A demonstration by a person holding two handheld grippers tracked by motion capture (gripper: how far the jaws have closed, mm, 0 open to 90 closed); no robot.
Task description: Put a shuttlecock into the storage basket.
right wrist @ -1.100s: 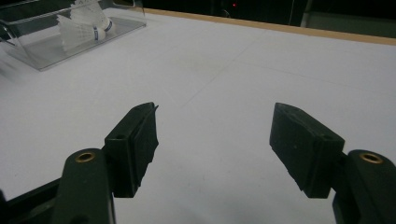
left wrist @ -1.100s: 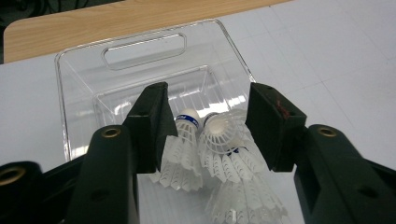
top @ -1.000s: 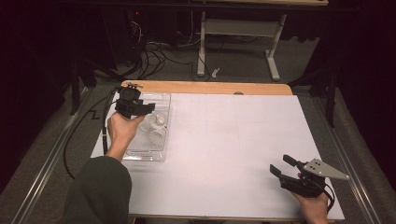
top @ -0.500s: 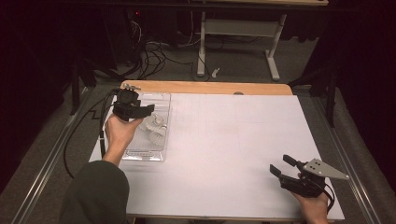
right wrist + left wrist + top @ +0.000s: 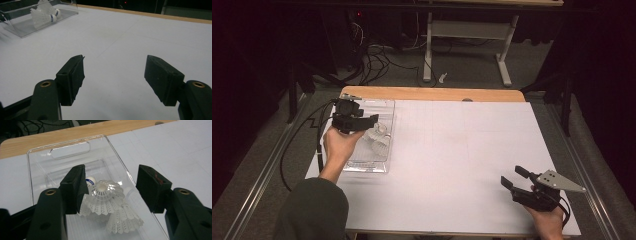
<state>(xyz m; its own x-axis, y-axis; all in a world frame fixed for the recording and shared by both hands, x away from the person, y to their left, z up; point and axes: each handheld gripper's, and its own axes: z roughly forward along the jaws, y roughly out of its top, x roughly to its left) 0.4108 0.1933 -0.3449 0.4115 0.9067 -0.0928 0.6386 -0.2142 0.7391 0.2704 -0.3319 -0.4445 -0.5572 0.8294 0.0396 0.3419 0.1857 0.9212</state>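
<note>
In the clear plastic tray (image 5: 40, 167) at the table's left edge lay the white shuttlecocks (image 5: 107, 195), heaped together near its middle, one with a blue-banded cork showing behind the top one. The left gripper (image 5: 111, 187) hung just above them, its jaws having just been opening; they stood wide apart with the uppermost shuttlecock seen between them, neither pad pressing on it. Judged from this, a shuttlecock had been let go into the tray, or the jaws were being readied for a pick; which of the two could not be told. In the high view the left gripper (image 5: 362, 121) pointed across the tray (image 5: 384, 107), forearm reaching in from below. The right gripper (image 5: 115, 75) rested well apart at the white table's (image 5: 462, 150) near right corner, jaws spread and empty.
</note>
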